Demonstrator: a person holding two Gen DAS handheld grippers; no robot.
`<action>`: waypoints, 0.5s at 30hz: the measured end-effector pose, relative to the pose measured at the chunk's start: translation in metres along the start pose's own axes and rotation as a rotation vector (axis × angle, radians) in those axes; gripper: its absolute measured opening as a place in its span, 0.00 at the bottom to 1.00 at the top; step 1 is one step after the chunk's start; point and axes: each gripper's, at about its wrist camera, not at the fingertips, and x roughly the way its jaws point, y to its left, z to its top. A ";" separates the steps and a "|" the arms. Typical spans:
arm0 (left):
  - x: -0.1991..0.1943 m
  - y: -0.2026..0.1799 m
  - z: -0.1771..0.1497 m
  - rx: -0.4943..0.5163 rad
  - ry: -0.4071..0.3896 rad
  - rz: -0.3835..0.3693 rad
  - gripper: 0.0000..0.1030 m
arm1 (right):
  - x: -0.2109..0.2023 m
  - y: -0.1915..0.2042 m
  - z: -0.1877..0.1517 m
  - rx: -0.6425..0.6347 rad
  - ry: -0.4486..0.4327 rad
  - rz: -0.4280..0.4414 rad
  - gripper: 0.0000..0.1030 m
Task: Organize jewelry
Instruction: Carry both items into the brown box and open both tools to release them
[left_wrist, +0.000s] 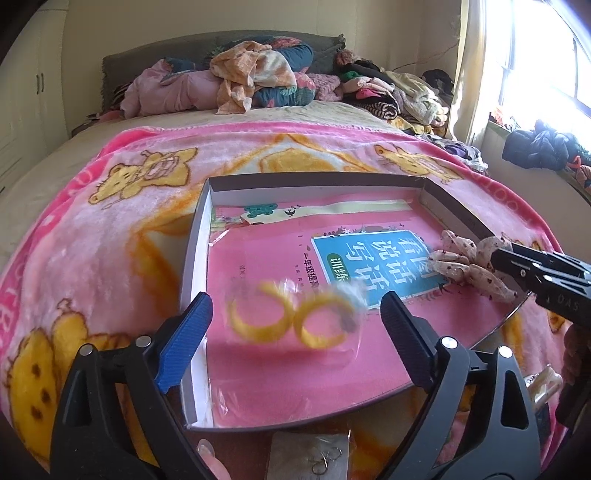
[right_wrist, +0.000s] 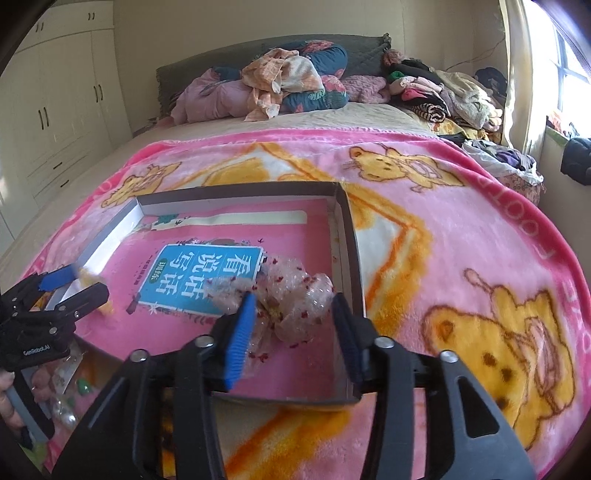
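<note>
A shallow open box (left_wrist: 197, 236) (right_wrist: 343, 229) lies on the bed, with a pink book (left_wrist: 280, 266) (right_wrist: 192, 280) as its floor. My left gripper (left_wrist: 295, 317) is open above the box's near left part. A clear bag with two yellow rings (left_wrist: 291, 319) is blurred between its fingers, not clamped. My right gripper (right_wrist: 293, 321) is open over the box's right side, around a bagged pink floral bow (right_wrist: 284, 295), also visible in the left wrist view (left_wrist: 472, 262). The blue pad (right_wrist: 240, 339) is close to the bow.
A pink cartoon-bear blanket (left_wrist: 110, 229) (right_wrist: 461, 258) covers the bed. Small bagged jewelry (left_wrist: 325, 458) (right_wrist: 70, 384) lies in front of the box. Piled clothes and bedding (left_wrist: 258, 81) sit at the headboard. A wardrobe (right_wrist: 59, 103) stands left, a window (left_wrist: 546, 66) right.
</note>
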 end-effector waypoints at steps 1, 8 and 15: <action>-0.001 0.001 0.000 -0.005 -0.001 0.000 0.82 | -0.003 -0.001 -0.002 0.008 -0.011 0.002 0.58; -0.014 0.003 -0.003 -0.031 -0.020 -0.007 0.85 | -0.028 -0.004 -0.011 0.033 -0.077 0.028 0.75; -0.033 0.006 -0.006 -0.061 -0.047 -0.018 0.89 | -0.055 0.000 -0.018 0.020 -0.112 0.040 0.78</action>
